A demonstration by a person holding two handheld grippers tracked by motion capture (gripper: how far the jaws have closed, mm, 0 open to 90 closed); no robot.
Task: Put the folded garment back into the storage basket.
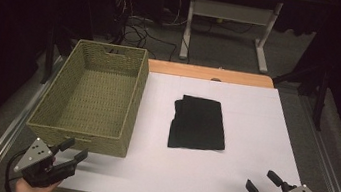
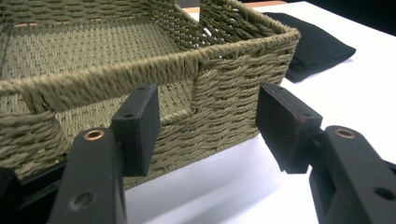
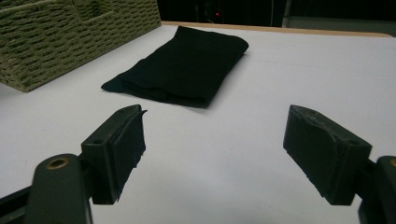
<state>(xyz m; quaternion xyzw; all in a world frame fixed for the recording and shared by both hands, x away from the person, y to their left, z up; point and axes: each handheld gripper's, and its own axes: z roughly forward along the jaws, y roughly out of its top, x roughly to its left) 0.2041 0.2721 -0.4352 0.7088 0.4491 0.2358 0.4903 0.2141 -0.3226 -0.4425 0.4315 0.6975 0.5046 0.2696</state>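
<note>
A folded black cloth [image 1: 199, 124] lies flat on the white table sheet [image 1: 253, 138], right of centre. An olive woven basket [image 1: 130, 100] with nothing in it stands at the left. My left gripper [image 1: 74, 150] is open at the near left corner, its jaws just short of the basket's near wall [image 2: 219, 107]. My right gripper [image 1: 263, 182] is open at the near right, low over the sheet, aimed toward the cloth [image 3: 182, 65]. Nothing sits between either pair of jaws. The cloth [image 2: 317, 44] lies beyond the basket's corner in the left gripper view.
The table's wooden back edge [image 1: 202, 72] runs behind the sheet. Metal rails [image 1: 330, 164] flank the table. A white desk frame [image 1: 230, 13] and cables stand on the dark floor beyond. Bare sheet lies between the cloth and both grippers.
</note>
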